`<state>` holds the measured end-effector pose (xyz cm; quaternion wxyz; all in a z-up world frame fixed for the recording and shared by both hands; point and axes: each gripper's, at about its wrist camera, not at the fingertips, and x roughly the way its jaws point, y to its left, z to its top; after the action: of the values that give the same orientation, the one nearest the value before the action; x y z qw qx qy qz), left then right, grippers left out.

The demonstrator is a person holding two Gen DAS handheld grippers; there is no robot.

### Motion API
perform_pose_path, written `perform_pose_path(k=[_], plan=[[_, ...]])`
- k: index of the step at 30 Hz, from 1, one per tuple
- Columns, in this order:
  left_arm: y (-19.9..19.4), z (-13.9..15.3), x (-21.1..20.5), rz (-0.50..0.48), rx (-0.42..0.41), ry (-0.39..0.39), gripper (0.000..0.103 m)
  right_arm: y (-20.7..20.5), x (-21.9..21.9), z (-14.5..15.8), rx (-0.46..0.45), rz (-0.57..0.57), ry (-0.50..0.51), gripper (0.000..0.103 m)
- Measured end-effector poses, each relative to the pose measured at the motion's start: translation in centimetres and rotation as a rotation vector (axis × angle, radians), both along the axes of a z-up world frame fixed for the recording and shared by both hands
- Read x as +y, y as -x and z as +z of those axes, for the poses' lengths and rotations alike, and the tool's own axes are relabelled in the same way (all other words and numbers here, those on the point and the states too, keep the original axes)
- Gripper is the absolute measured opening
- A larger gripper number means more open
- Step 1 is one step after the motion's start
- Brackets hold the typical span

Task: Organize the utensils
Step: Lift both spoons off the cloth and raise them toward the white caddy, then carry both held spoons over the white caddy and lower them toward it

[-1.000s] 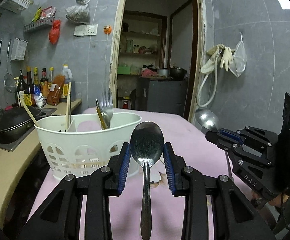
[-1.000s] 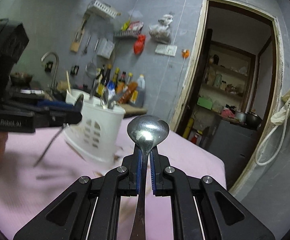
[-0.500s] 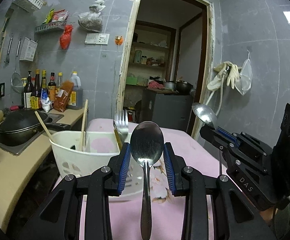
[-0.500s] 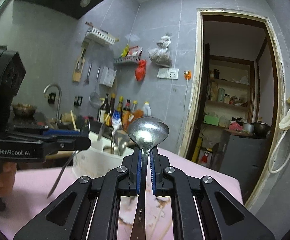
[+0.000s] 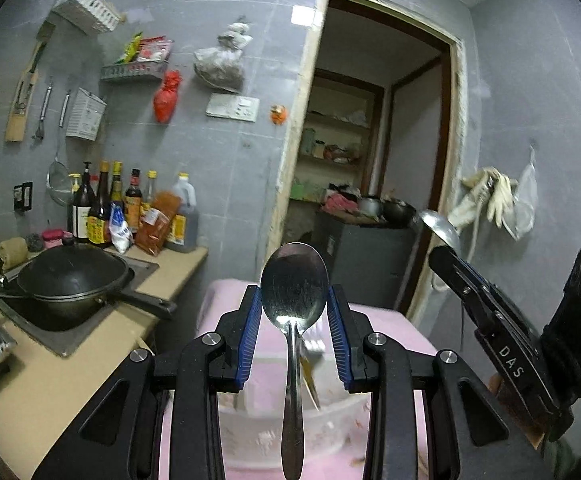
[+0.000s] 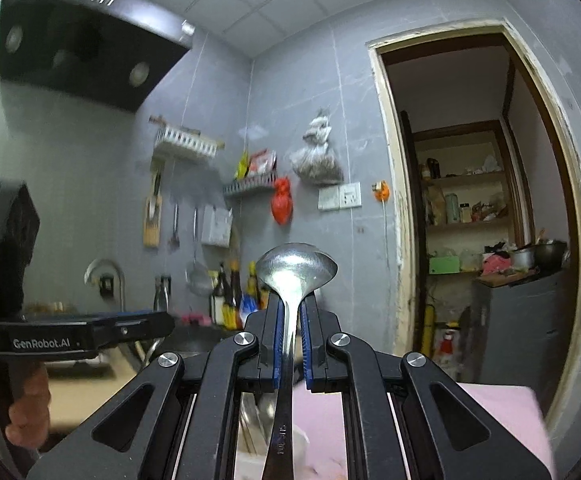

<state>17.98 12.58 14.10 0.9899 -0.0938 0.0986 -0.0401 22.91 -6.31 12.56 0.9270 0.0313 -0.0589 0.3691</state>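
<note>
Utensil basket (image 5: pixel 330 428): white plastic, standing on the pink table (image 5: pixel 390 328), seen blurred low in the left wrist view directly beneath the left gripper (image 5: pixel 292 292). A fork (image 5: pixel 314 344) stands in it, tines up; its other contents cannot be made out.

Left gripper: above the basket, fingers set wide. The blue pads (image 5: pixel 246 340) stand at the width of the left spoon (image 5: pixel 294 284) bowl and bear on both of its edges, so the claw is clamped on the bowl. The spoon is upright, bowl uppermost, with its handle hanging straight down over the basket opening. Handle tip is above the basket; whether it has entered cannot be determined.

Right gripper (image 6: pixel 292 300): fingers drawn together and clamped on the neck of the right spoon (image 6: pixel 296 268), just under the bowl. This spoon is also upright, bowl uppermost, handle running down between the fingers. From the left wrist view it sits to the right of the basket and higher, its spoon bowl clear above the fingertips.

Basket in the right wrist view: only a blurred white edge below the fingers.

Surroundings: a black wok (image 5: pixel 74 280) sits on the counter left of the basket, with a row of sauce bottles (image 5: pixel 130 208) behind the wok against the grey wall.
</note>
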Motion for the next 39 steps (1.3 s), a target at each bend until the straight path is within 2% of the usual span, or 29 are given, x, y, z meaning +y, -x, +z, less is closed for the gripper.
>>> perform_pose_path(k=[6,14,21,25,31,39], plan=[[-2.0,1.0,2.8,0.071,-0.054,0.037,0.029,-2.6,1.1,0.6,0.02,0.037,-0.124,0.006],[-4.1,-1.6,5.6,0.163,-0.095,0.111,0.029,-4.8,1.8,-1.2,0.03,0.061,-0.187,0.006],[-4.0,-2.7,4.9,0.241,-0.134,0.124,0.029,-6.2,1.5,-2.2,0.071,0.08,-0.233,0.006],[-4.0,-3.0,4.6,0.251,-0.148,0.147,0.029,-6.8,1.4,-2.5,0.092,0.098,-0.257,0.006],[-4.0,-3.2,4.2,0.262,-0.157,0.125,0.029,-6.8,2.0,-2.5,0.095,0.122,-0.242,0.006],[-4.3,-3.2,4.9,0.252,-0.137,0.16,0.029,-6.3,2.4,-2.1,0.093,0.138,-0.217,0.006]])
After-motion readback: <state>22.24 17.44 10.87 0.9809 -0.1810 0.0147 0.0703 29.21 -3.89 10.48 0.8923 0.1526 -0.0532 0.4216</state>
